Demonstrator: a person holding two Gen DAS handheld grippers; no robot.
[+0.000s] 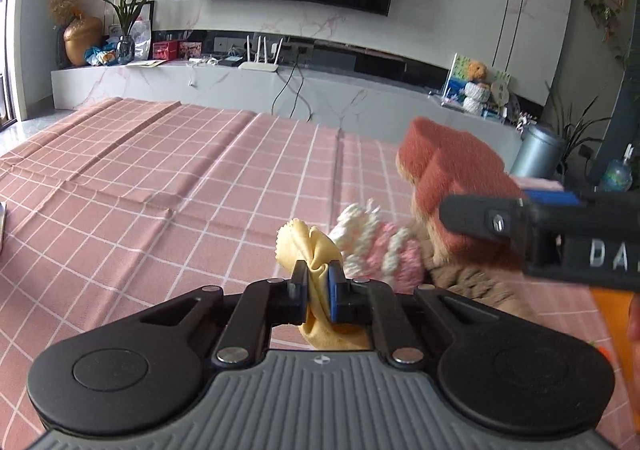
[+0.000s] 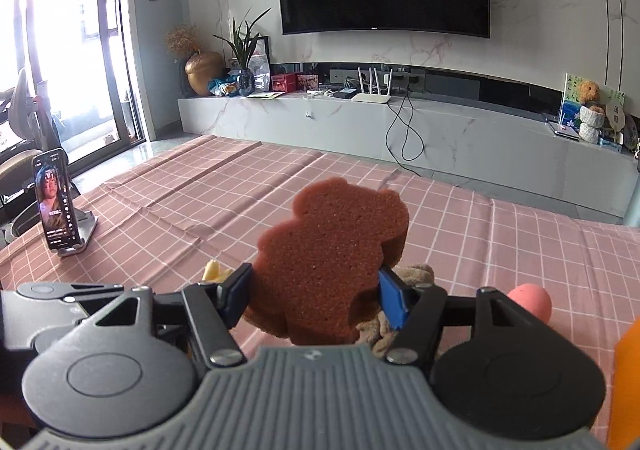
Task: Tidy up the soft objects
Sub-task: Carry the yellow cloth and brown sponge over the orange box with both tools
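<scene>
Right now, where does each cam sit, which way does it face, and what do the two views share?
Left wrist: on the left tongs, facing over the pink checked tablecloth towards the wall TV; own pads pinch a yellow cloth; the right tongs' arm crosses at right.
Right wrist: on the right tongs, same heading; own pads grip a brown bear-shaped sponge; a phone on a stand sits left.
Shared: sponge, yellow cloth, tablecloth, TV.
</scene>
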